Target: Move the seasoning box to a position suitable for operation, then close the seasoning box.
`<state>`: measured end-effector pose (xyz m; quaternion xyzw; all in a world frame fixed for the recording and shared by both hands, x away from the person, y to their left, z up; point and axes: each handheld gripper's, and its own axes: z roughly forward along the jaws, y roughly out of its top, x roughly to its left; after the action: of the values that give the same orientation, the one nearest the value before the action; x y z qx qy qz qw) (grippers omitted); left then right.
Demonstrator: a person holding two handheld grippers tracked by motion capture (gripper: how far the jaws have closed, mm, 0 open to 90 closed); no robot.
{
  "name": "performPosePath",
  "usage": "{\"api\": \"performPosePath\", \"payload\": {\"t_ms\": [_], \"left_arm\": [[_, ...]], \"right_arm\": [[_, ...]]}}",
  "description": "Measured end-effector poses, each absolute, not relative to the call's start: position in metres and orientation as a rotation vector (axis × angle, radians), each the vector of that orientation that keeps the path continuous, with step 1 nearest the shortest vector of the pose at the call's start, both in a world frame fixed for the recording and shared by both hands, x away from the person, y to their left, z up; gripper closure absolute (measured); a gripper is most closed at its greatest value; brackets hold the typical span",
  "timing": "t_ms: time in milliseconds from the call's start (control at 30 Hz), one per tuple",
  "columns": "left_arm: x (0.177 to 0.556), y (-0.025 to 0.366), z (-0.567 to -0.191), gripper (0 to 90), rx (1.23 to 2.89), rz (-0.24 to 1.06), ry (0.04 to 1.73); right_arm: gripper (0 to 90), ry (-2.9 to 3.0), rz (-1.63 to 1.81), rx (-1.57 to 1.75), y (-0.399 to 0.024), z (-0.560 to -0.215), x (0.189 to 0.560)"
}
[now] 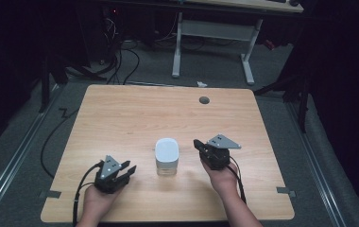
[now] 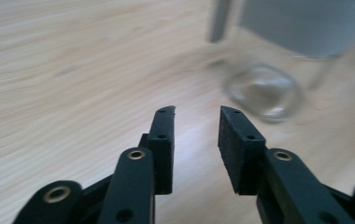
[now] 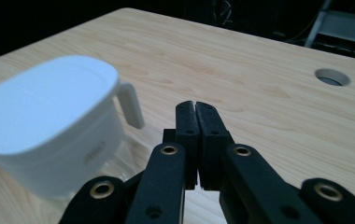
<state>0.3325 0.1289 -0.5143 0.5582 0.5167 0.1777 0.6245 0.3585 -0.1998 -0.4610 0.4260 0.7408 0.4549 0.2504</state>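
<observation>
A clear container with a white lid point(image 1: 166, 156) stands on the wooden table point(image 1: 135, 113), near the front and midway between my two grippers. My left gripper point(image 1: 129, 170) is open and empty to the container's left, held in a hand. In the left gripper view its jaws point(image 2: 196, 112) stand apart, and the blurred container point(image 2: 265, 91) lies ahead to the right. Just right of the container, my right gripper point(image 1: 197, 143) is shut with nothing in it. In the right gripper view the closed jaws point(image 3: 195, 105) point past the white lid point(image 3: 49, 107) and its side tab point(image 3: 131, 105).
A round cable hole point(image 1: 204, 100) sits near the table's far edge, also in the right gripper view point(image 3: 332, 77). Beyond the table stands a white desk frame point(image 1: 248, 61) on grey carpet with loose cables point(image 1: 121, 61). Dark curtains close both sides.
</observation>
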Motion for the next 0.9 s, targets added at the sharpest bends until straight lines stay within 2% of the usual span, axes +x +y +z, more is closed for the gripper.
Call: {"api": "performPosePath", "payload": {"t_ms": [200,400,567,733,900], "left_arm": [[0.345,0.162,-0.514,58.2,1.187,0.460,1.265],[0.348,0.178,-0.519,56.8,1.174,0.489,1.300],[0.349,0.185,-0.521,56.1,1.170,0.510,1.321],[0.348,0.188,-0.525,55.6,1.171,0.517,1.348],[0.342,0.178,-0.531,55.0,1.216,0.539,1.339]], "right_arm": [[87.2,1.985,1.204,1.219,-0.227,-0.471,0.355],[85.9,1.930,1.177,1.306,-0.259,-0.487,0.349],[84.2,1.876,1.143,1.370,-0.291,-0.499,0.336],[81.7,1.769,1.145,1.392,-0.318,-0.510,0.298],[78.0,1.765,1.164,1.391,-0.324,-0.505,0.293]]}}
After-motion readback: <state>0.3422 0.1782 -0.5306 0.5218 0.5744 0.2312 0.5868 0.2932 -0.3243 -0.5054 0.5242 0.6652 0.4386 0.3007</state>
